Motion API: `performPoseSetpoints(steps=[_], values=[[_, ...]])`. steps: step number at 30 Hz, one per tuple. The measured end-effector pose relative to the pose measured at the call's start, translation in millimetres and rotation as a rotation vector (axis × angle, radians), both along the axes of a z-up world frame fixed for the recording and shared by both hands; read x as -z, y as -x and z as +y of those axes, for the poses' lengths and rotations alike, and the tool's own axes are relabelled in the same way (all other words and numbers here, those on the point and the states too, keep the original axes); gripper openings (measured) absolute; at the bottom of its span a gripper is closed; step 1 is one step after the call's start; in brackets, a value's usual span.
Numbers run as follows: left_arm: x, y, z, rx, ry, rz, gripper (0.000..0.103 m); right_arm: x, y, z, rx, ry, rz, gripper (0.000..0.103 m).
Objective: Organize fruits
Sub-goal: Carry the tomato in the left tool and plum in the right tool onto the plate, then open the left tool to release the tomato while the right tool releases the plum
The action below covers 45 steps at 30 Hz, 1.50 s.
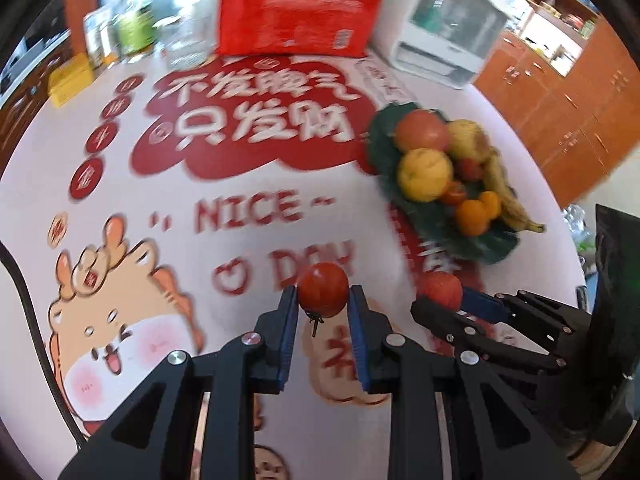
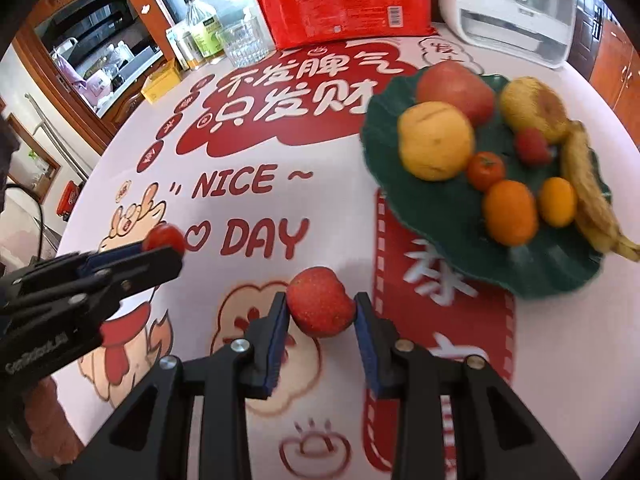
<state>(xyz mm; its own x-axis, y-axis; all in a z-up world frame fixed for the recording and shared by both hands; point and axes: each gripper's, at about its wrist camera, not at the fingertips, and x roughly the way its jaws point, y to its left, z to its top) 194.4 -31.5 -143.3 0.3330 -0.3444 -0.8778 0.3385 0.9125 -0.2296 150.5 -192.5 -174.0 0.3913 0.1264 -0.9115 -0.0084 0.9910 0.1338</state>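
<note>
My left gripper (image 1: 323, 295) is shut on a small red tomato (image 1: 323, 289) and holds it above the printed tablecloth; it also shows in the right wrist view (image 2: 164, 245). My right gripper (image 2: 321, 307) is shut on a red strawberry (image 2: 319, 300); it also shows in the left wrist view (image 1: 440, 292). A dark green leaf-shaped plate (image 2: 436, 208) lies ahead to the right. It holds an apple (image 2: 456, 90), a yellow citrus (image 2: 435, 140), oranges (image 2: 510, 212), a banana (image 2: 588, 192), a small tomato and a strawberry. The plate also shows in the left wrist view (image 1: 436, 216).
A red package (image 2: 344, 4), a glass (image 2: 242, 46), bottles (image 2: 204, 32) and a yellow box (image 2: 160, 80) stand at the table's far edge. A white appliance (image 2: 516, 8) stands at the far right. Wooden cabinets lie beyond the table.
</note>
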Motion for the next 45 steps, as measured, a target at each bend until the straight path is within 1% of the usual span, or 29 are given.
performPoseSetpoints(steps=[5,9,14,18,20,22,25,28,35,37,41,45], values=[[-36,-4,-41,0.064,0.001,-0.061,0.023,-41,6,-30,0.046,-0.004,-0.060,0.033],[-64,-17,-70,0.089,0.020,-0.099,0.023,-74,-1,-59,0.089,-0.024,-0.100,0.033],[-97,-38,-110,0.104,0.043,-0.141,0.024,-119,-17,-91,0.113,-0.024,-0.181,0.033],[-115,-55,-138,0.106,0.051,-0.164,0.024,-151,-36,-118,0.127,-0.003,-0.244,0.033],[-120,-66,-152,0.102,0.051,-0.166,0.024,-161,-44,-128,0.130,0.015,-0.266,0.033],[-119,-74,-162,0.099,0.053,-0.157,0.024,-167,-54,-138,0.133,0.037,-0.277,0.033],[-109,-86,-179,0.106,0.041,-0.135,0.024,-162,-66,-153,0.141,0.040,-0.265,0.033],[-91,-94,-192,0.110,0.009,-0.110,0.024,-141,-75,-166,0.144,0.030,-0.211,0.033],[-37,-106,-210,0.136,-0.056,-0.013,0.024,-73,-82,-175,0.118,0.019,-0.055,0.033],[-27,-107,-213,0.142,-0.067,0.004,0.024,-55,-84,-175,0.105,0.010,-0.015,0.033],[-7,-108,-219,0.148,-0.080,0.041,0.024,-33,-86,-173,0.088,0.004,0.027,0.033],[1,-108,-222,0.154,-0.086,0.058,0.024,-21,-89,-172,0.078,-0.004,0.049,0.033]])
